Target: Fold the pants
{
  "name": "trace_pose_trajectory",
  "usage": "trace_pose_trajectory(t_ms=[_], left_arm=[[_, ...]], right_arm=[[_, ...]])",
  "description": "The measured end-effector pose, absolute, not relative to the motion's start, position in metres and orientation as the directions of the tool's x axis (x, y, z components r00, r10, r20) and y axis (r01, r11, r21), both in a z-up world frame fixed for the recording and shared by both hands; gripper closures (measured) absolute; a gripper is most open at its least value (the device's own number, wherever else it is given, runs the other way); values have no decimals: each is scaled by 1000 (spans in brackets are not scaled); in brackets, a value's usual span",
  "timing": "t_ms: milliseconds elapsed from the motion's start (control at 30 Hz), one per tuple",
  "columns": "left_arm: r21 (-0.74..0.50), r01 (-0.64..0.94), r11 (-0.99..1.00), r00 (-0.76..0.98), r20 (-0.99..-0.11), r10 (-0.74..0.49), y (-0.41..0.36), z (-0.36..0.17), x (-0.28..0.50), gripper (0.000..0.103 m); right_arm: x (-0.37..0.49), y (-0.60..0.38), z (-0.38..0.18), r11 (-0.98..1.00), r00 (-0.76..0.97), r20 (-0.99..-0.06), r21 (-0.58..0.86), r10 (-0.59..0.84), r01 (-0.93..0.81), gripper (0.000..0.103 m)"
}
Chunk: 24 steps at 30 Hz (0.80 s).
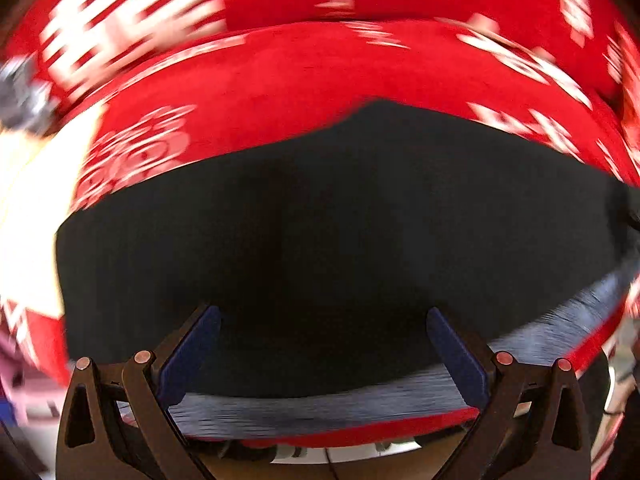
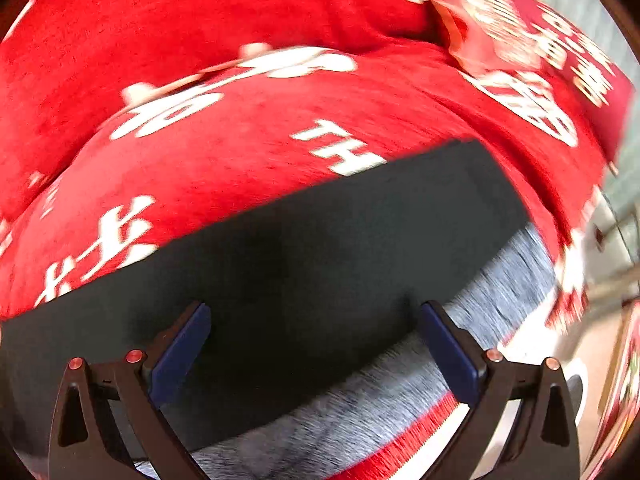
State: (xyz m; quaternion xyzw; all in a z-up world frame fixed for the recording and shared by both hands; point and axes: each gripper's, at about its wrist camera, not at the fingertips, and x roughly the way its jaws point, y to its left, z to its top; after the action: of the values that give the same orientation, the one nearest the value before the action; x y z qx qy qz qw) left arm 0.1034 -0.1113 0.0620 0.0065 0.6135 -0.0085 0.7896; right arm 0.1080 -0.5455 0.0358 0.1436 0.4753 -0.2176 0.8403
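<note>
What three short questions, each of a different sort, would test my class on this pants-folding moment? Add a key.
1. True or false: the left gripper is clamped on the black pants.
2. Which colour is the patterned cover under the pants? A) red B) green C) yellow
3. Fill in: the right gripper has its jaws ____.

Key: 1 false, its jaws stand apart with nothing pinched between them; 2 A; 3 open.

Cloth on cloth, plastic at the lower edge

The pants look matt black, a smooth weave; the red cover is fuzzy plush with white print (blurred), the gripper fingers hard black plastic with matt blue pads.
</note>
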Motion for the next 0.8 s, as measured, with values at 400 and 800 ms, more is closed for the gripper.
trace_pose_trajectory(t_ms=[400, 800], left_arm=[[5, 199, 980, 216, -976, -39, -219, 45, 117, 0], [7, 86, 996, 208, -978, -11, -246, 41, 189, 0]], right_arm=[[127, -629, 39, 749, 439, -856, 97, -274, 656, 0], [21, -623, 20, 813, 520, -841, 192, -152, 549, 0]])
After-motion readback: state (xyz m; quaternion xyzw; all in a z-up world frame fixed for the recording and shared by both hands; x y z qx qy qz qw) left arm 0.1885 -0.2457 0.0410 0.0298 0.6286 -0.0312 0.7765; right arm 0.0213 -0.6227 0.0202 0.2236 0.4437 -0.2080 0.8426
